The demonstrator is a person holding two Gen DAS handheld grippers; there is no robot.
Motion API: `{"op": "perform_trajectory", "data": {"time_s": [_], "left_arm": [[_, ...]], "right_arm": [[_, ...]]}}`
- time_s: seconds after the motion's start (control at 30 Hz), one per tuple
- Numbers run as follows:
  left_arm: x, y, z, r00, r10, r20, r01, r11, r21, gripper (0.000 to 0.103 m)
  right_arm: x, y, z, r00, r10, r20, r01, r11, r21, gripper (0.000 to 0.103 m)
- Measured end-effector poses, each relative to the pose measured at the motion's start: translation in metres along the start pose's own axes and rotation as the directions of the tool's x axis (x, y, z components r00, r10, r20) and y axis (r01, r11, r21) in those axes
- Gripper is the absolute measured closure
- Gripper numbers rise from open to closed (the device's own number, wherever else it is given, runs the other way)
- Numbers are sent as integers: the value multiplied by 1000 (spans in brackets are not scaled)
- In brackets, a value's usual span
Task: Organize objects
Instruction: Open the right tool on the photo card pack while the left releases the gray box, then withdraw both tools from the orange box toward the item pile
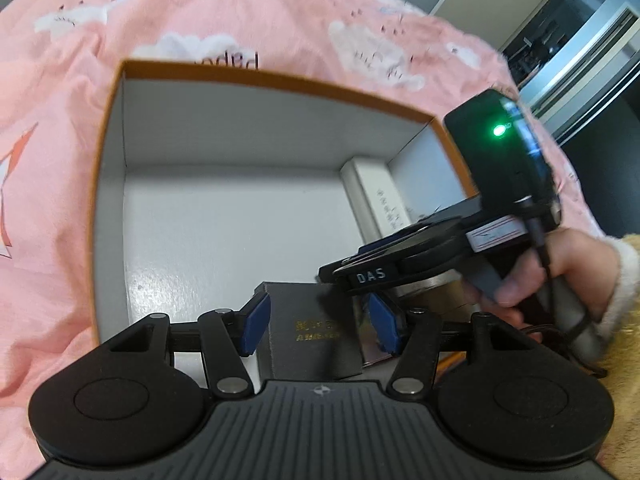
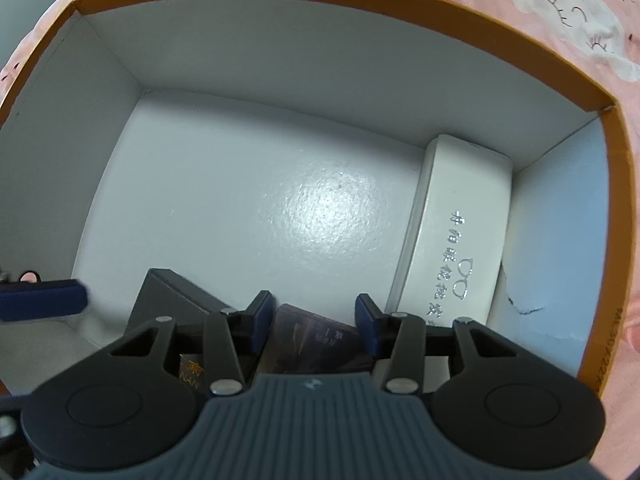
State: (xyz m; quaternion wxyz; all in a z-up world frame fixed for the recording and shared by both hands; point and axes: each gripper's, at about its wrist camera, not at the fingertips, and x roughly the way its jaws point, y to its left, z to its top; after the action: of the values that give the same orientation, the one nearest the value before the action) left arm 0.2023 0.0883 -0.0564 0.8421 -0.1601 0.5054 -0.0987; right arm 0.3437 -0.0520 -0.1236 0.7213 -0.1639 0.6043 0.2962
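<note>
An orange-rimmed white box (image 1: 105, 168) (image 2: 616, 184) lies on pink bedding. In the left wrist view my left gripper (image 1: 320, 328) stands open over the box's near end. A black pack with gold lettering (image 1: 308, 336) (image 2: 172, 296) sits between its jaws, and the right pad is clear of it. In the right wrist view my right gripper (image 2: 314, 322) points down into the box. A dark glossy pack (image 2: 316, 336) lies between and below its blue pads, which do not visibly press on it. A white glasses case (image 1: 380, 196) (image 2: 460, 220) lies along the box's right wall.
A hand (image 1: 560, 264) in a yellow sleeve holds the right gripper's housing (image 1: 496, 152), with a green light on, over the box's right side. One blue pad of the left gripper (image 2: 40, 300) pokes in at left. White floor (image 2: 260, 200) shows in the box's middle and far left.
</note>
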Motion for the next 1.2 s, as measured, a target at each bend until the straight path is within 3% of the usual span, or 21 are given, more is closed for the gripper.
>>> {"op": "perform_trajectory", "data": {"time_s": [0.2, 0.37, 0.53, 0.67, 0.8, 0.87, 1.0, 1.2], "left_arm": [[-23, -9, -10, 996, -21, 92, 22, 1000, -9, 38], [-47, -25, -22, 981, -61, 183, 58, 998, 19, 40], [-70, -39, -38, 961, -102, 256, 92, 995, 50, 40], [-83, -48, -51, 955, -131, 267, 112, 990, 86, 40], [-92, -57, -69, 950, -109, 294, 73, 989, 132, 47], [-97, -59, -79, 947, -89, 307, 45, 988, 147, 50], [-101, -54, -95, 952, -61, 300, 18, 989, 146, 50], [-103, -27, -114, 967, -42, 252, 30, 998, 52, 52]], "right_arm": [[-32, 2, -4, 990, -3, 140, -3, 999, 45, 49], [-71, 9, -29, 963, -7, 269, -16, 996, 83, 44], [-113, 21, -67, 911, 18, 411, -72, 991, 117, 42], [-139, 30, -103, 859, 12, 512, -99, 985, 143, 39], [-157, 35, -138, 812, -35, 582, -87, 980, 180, 39], [-154, 36, -151, 800, -60, 597, -78, 976, 203, 39], [-145, 41, -180, 787, -84, 612, -85, 967, 242, 39], [-128, 48, -211, 818, -75, 571, -112, 952, 285, 39]]}}
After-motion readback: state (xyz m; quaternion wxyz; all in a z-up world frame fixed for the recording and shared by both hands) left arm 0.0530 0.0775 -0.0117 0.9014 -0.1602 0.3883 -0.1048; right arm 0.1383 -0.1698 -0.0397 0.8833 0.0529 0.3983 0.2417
